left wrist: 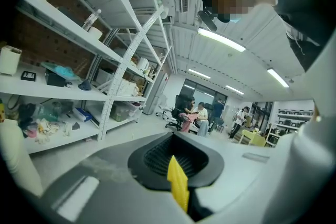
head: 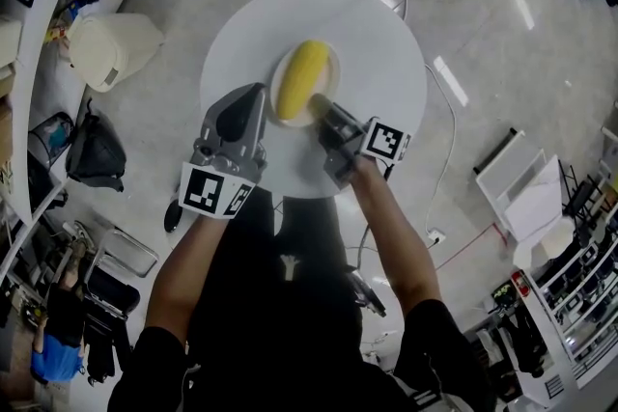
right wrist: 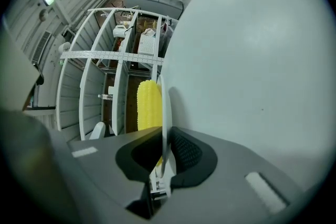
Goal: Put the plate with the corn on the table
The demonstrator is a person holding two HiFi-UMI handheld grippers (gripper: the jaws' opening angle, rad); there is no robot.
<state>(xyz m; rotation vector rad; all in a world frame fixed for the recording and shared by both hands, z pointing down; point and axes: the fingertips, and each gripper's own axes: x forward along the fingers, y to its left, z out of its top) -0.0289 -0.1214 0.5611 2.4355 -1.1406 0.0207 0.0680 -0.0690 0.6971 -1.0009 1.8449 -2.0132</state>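
Two hand-held grippers are over a round white table (head: 386, 53), seen from above in the head view. One plate (head: 333, 65) with a yellow corn (head: 301, 77) on it is at the middle of the table top. The right gripper (head: 319, 106) holds this plate by its near rim. In the right gripper view the two black pads are pressed on the thin white rim of the plate (right wrist: 164, 113) from both sides, and the corn (right wrist: 148, 105) lies on the plate just beyond the pads. The white table surface (right wrist: 252, 60) is very close to the underside of the plate, but I cannot tell if the plate already touches it.

The left gripper (head: 251, 96) is just beside the plate on its left and does not touch it. In the left gripper view its jaws are together, and a narrow yellow strip (left wrist: 178, 183) shows at the seam between the pads; what it is, I cannot tell.
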